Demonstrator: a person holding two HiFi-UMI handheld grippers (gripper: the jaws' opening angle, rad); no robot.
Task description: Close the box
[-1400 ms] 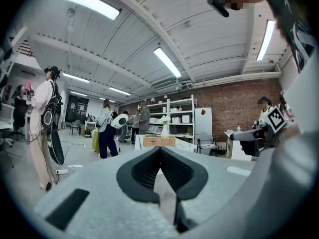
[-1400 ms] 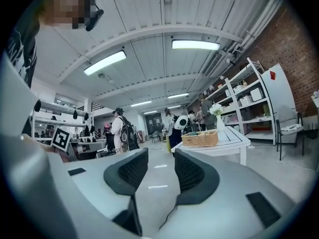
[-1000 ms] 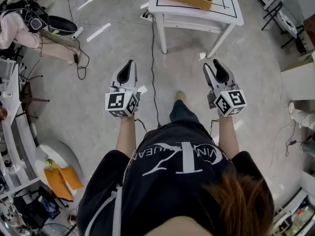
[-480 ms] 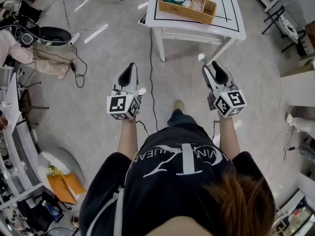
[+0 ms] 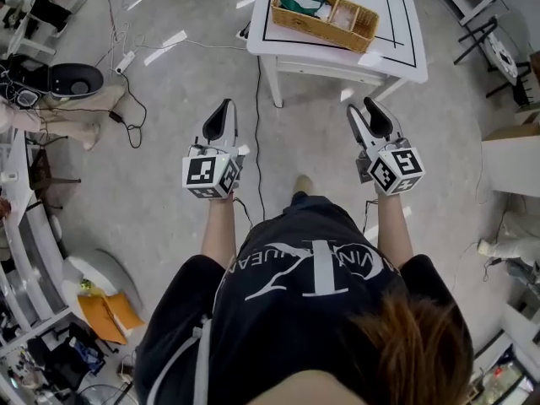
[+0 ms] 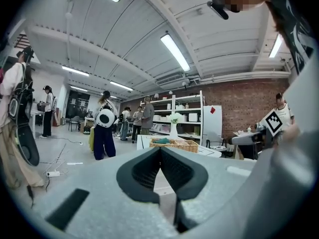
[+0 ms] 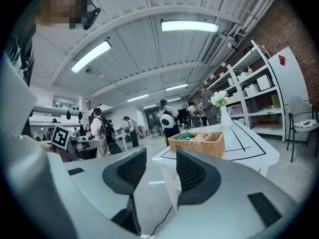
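Observation:
A wicker basket box (image 5: 325, 7) with compartments and a green item inside stands on the white table (image 5: 396, 32) ahead of me. It also shows far off in the left gripper view as the basket (image 6: 174, 144) and in the right gripper view as the basket (image 7: 197, 142). My left gripper (image 5: 222, 112) hangs over the floor short of the table, its jaws shut tip to tip on nothing (image 6: 160, 151). My right gripper (image 5: 369, 113) is level with it on the right, open and empty (image 7: 160, 166).
A black cable (image 5: 259, 125) runs across the floor under the table's near edge. A vase of flowers (image 7: 222, 108) stands on the table. Shelving (image 7: 259, 91) lines the right wall. Several people (image 6: 104, 128) stand beyond the table. Clutter and cords (image 5: 76, 83) lie at the left.
The table and basket have slid lower and nearer in the head view as the person walks toward them. Both grippers keep their pose and jaw state.

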